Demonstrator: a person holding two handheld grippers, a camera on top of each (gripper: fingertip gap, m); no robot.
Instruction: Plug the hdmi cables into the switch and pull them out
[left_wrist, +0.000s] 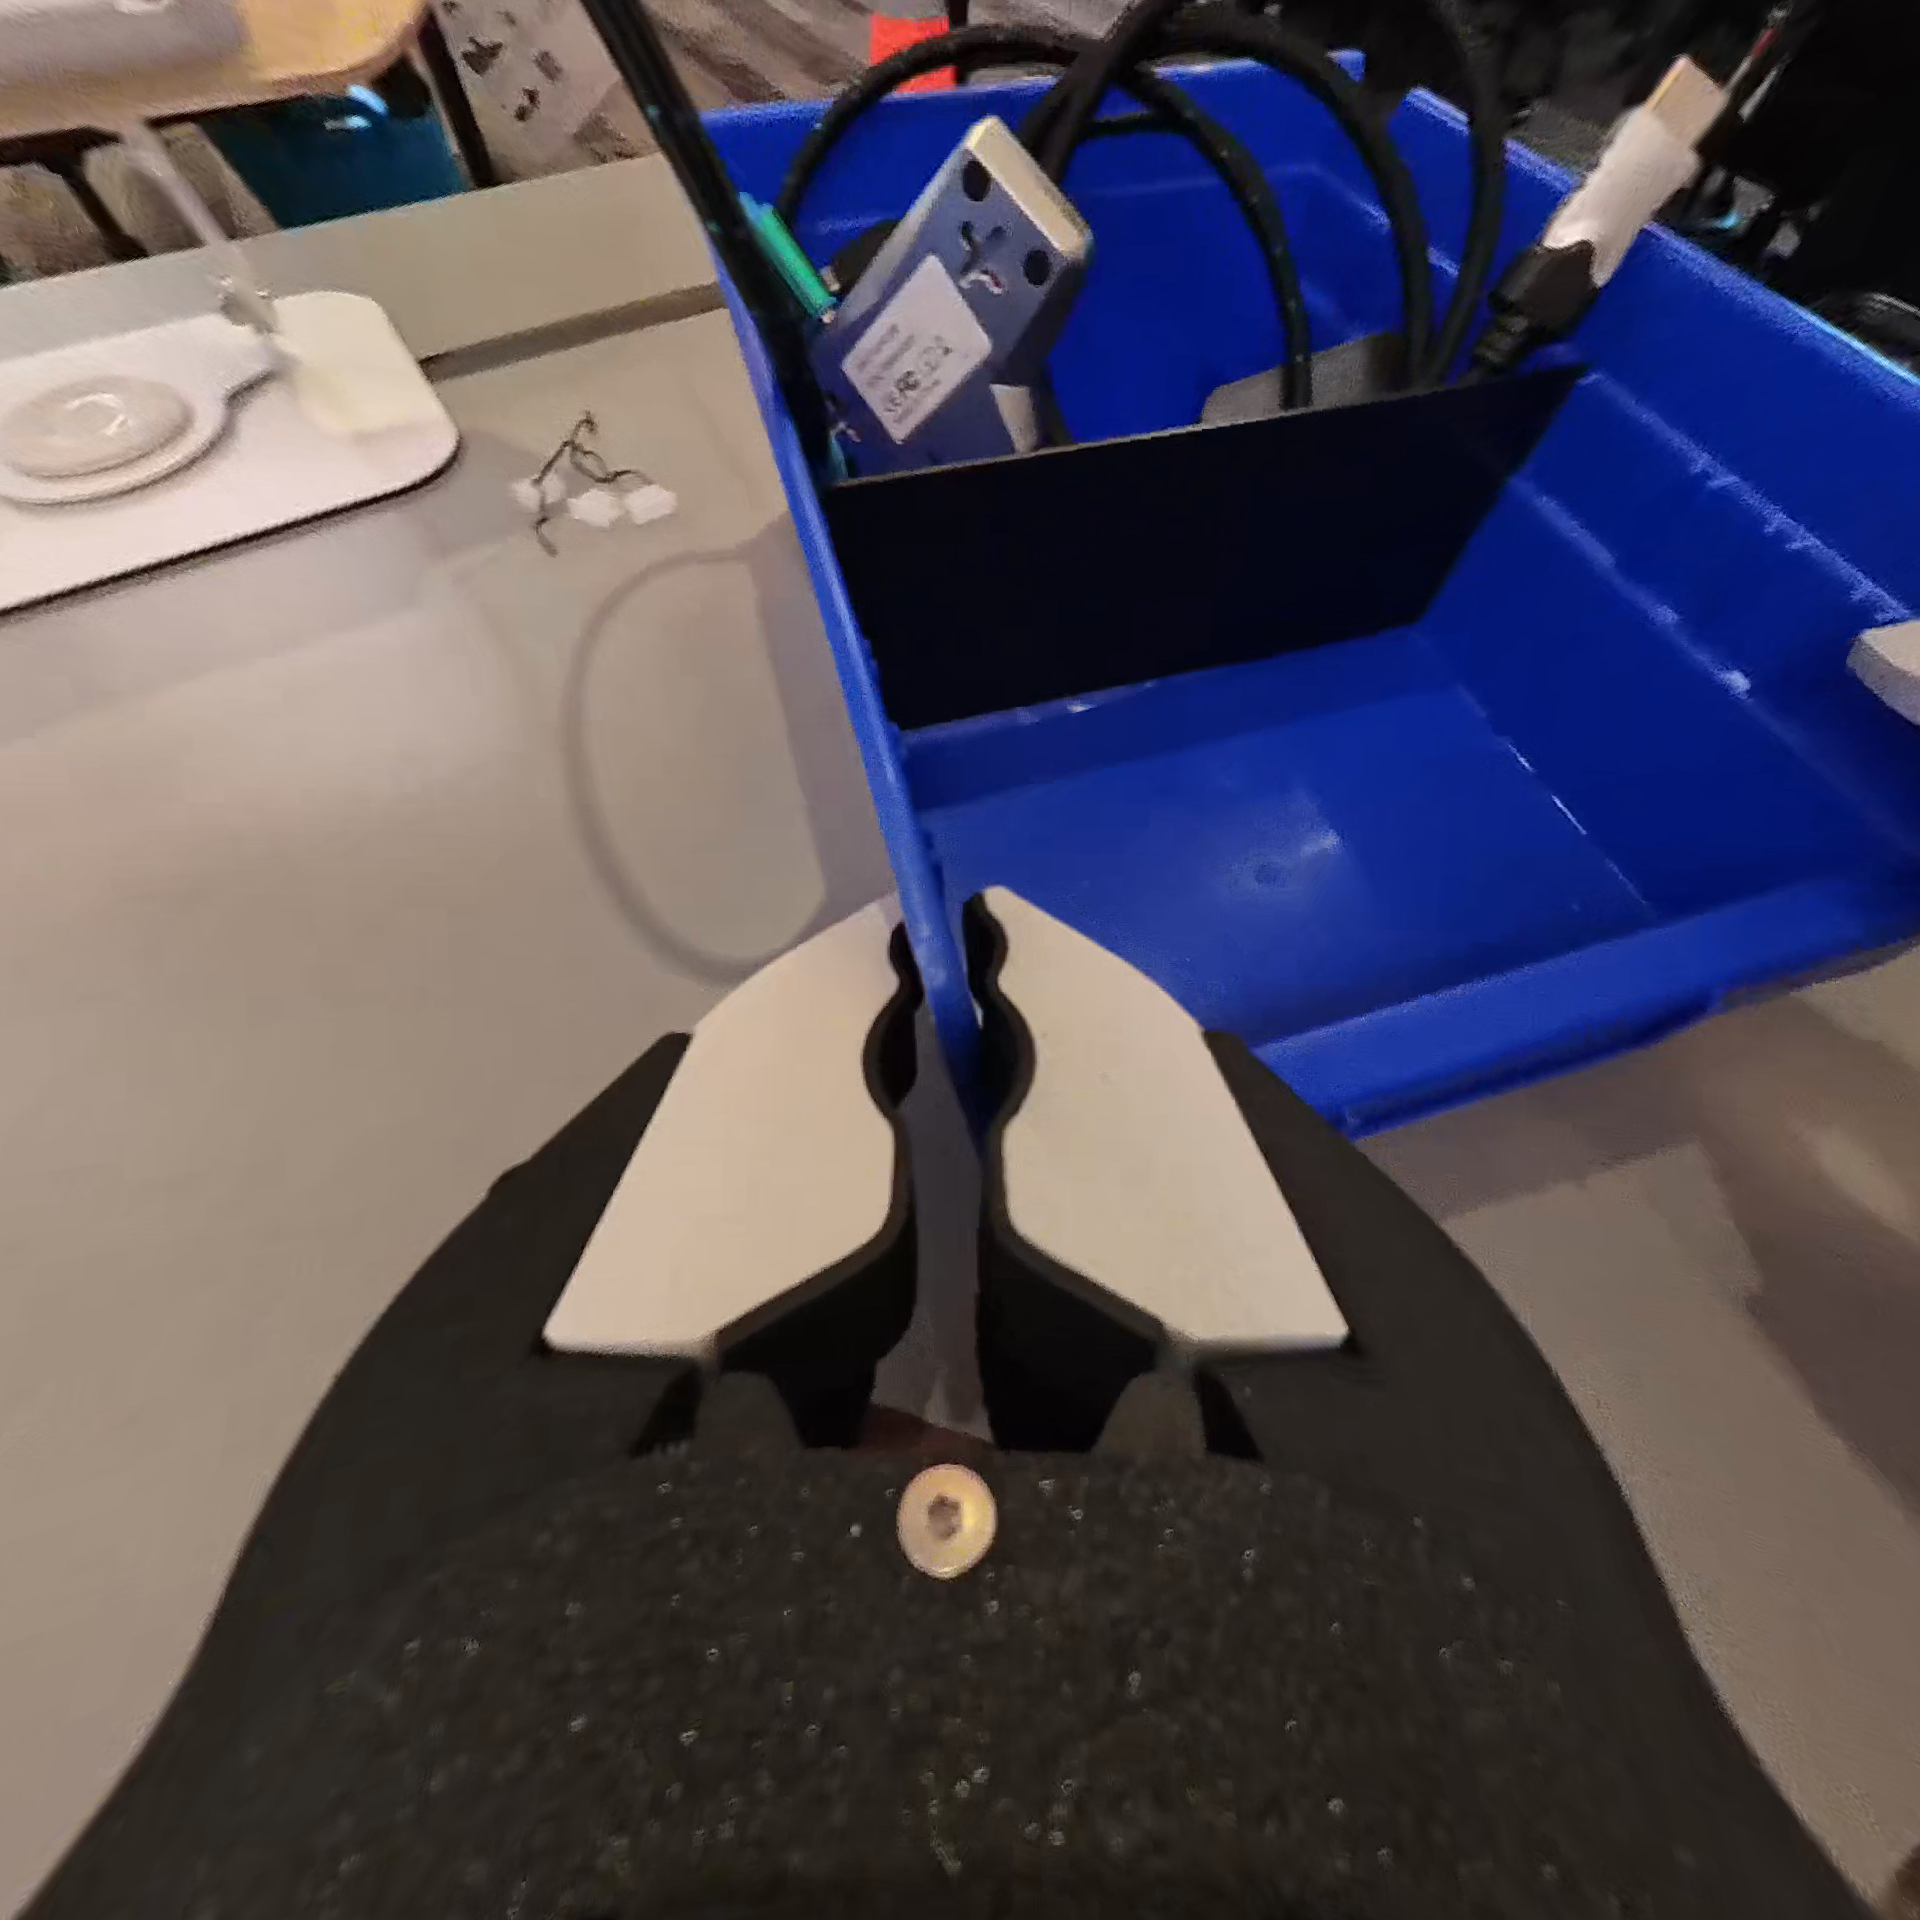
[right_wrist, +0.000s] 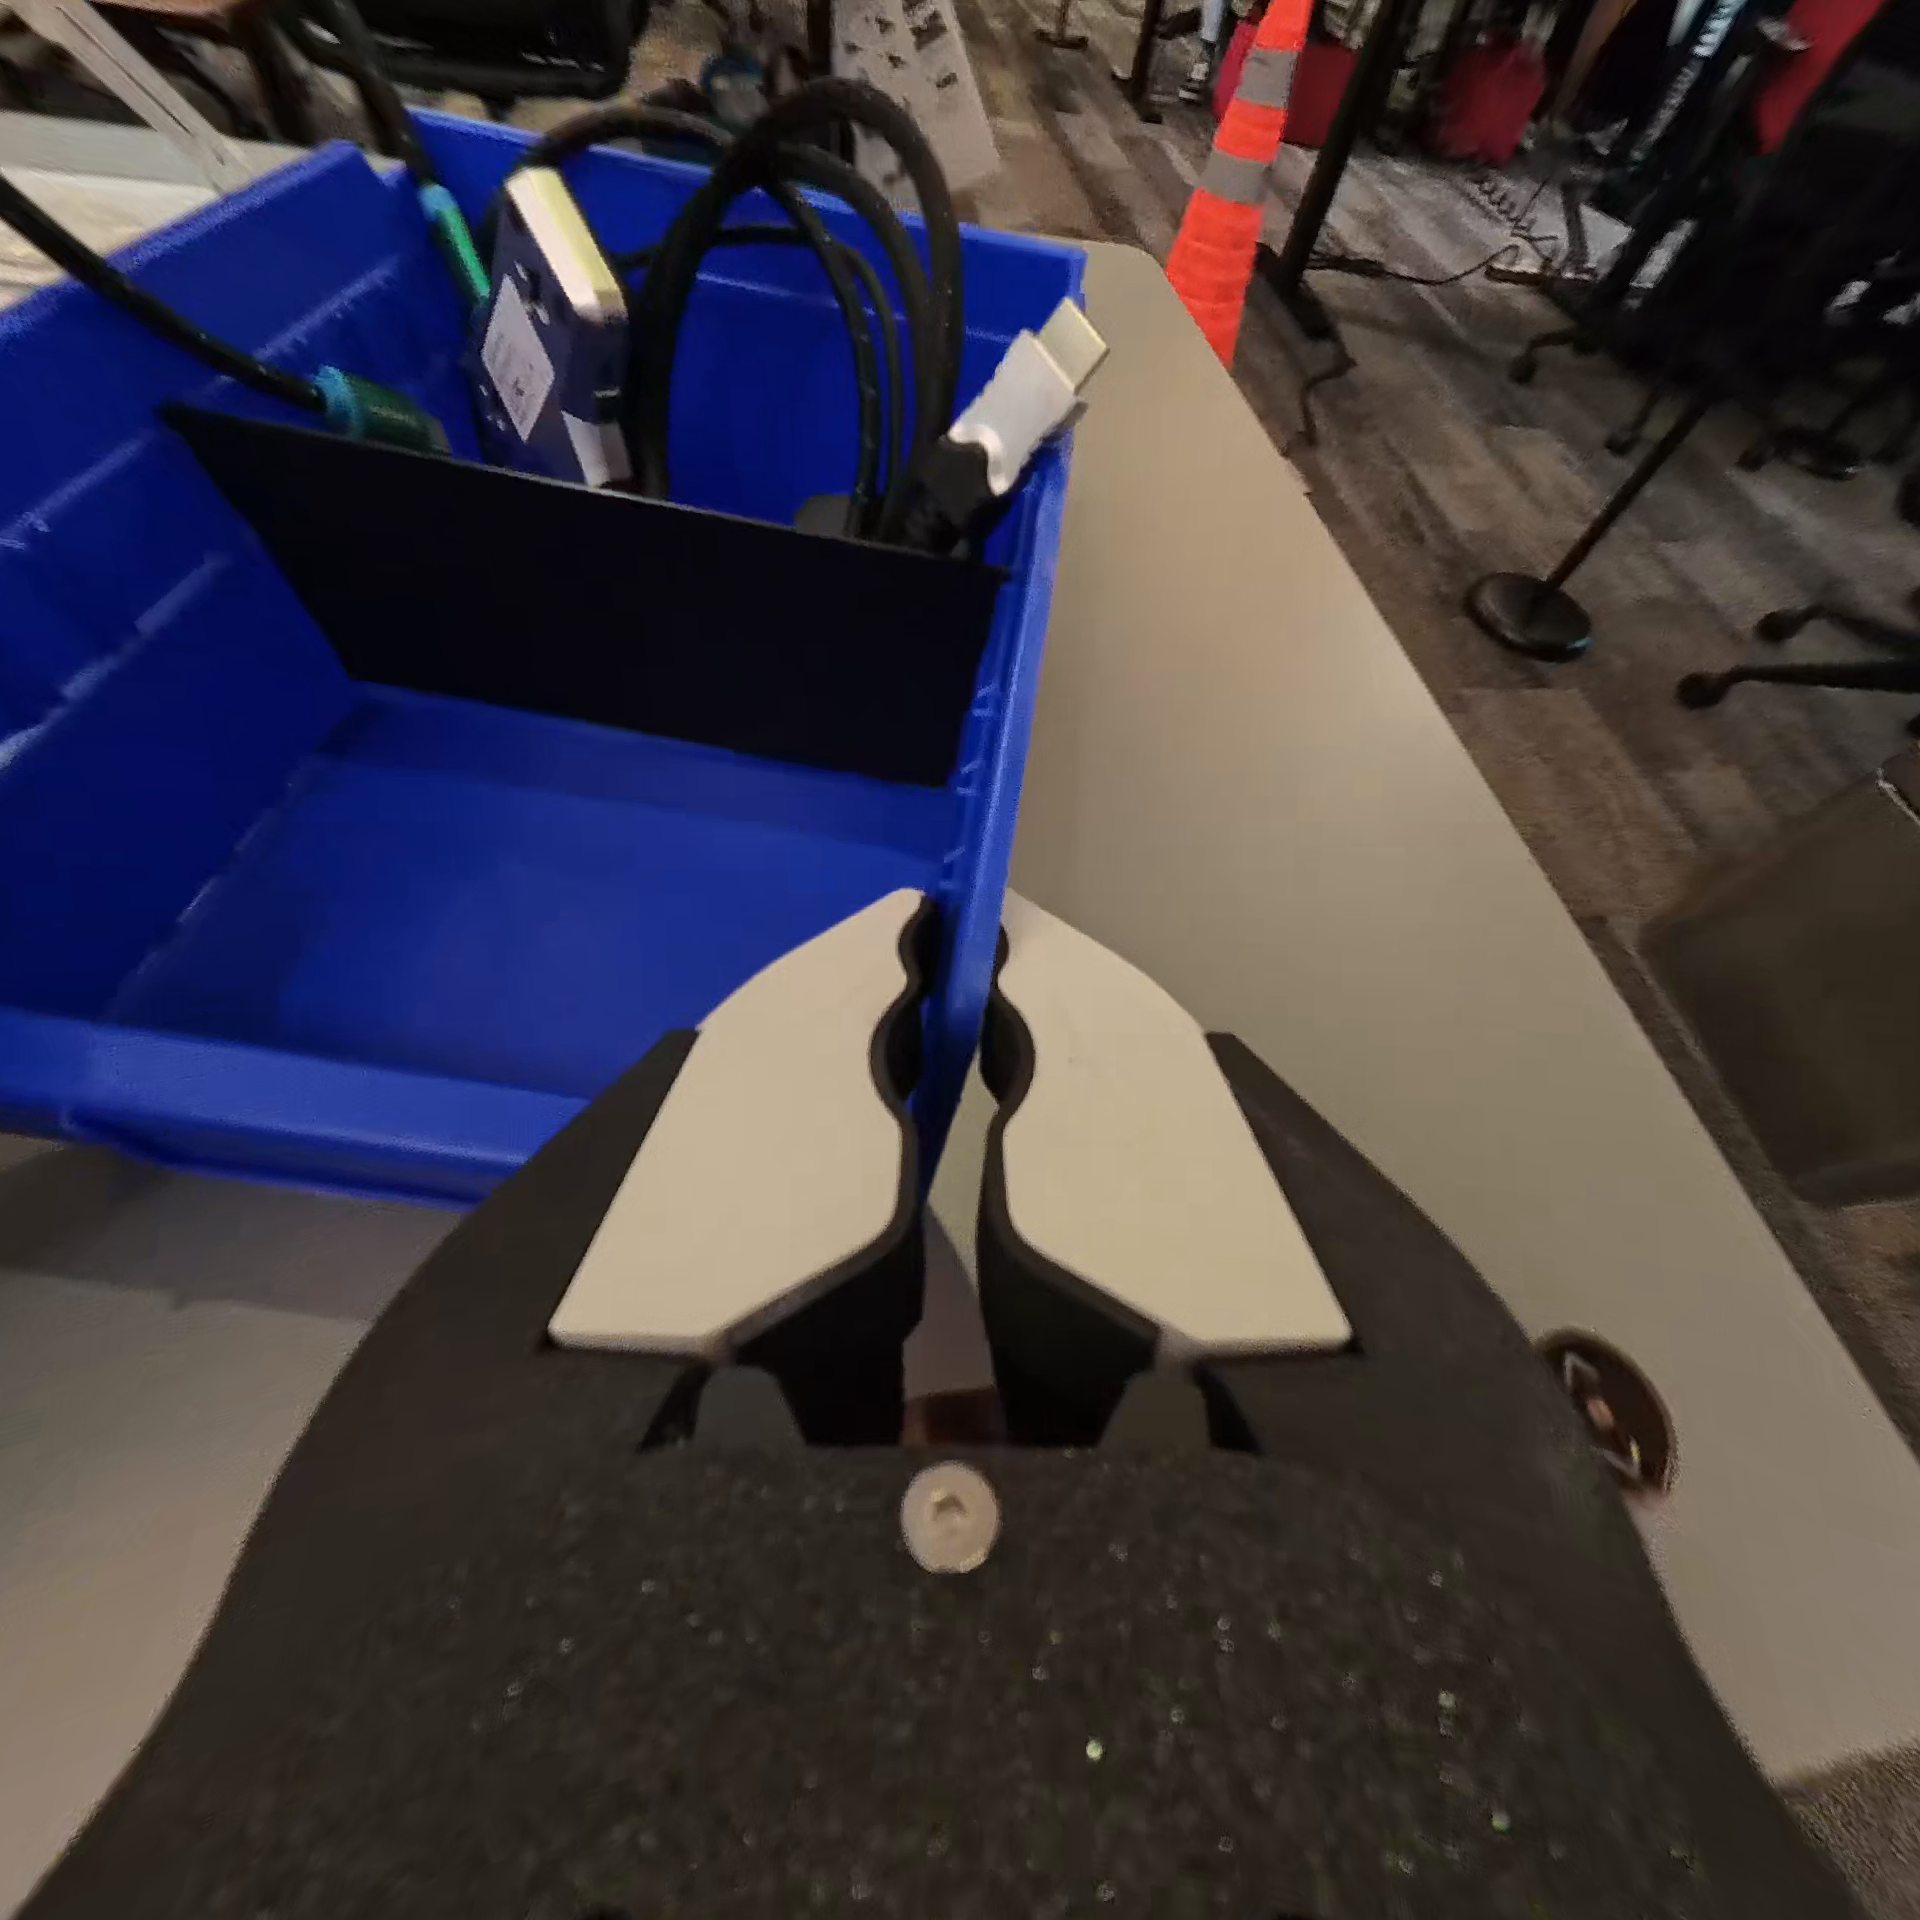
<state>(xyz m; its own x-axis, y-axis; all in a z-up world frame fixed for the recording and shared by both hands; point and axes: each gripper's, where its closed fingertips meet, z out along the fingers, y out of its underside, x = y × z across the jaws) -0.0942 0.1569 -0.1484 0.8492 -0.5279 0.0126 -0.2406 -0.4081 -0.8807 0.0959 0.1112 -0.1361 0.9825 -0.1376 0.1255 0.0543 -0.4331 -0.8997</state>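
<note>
A blue bin stands on a grey table, split by a dark divider. Behind the divider the metal HDMI switch leans upright among looped black cables. A silver HDMI plug sticks up at the bin's right wall. A green-ended cable enters on the left. My left gripper is shut on the bin's left wall. My right gripper is shut on the bin's right wall. The near compartment holds nothing.
A white pad with a round dish and small white connectors with thin wires lie on the table left of the bin. The table's right edge drops to a floor with an orange cone and stands. There is about 20 centimeters between the tips of the two grippers.
</note>
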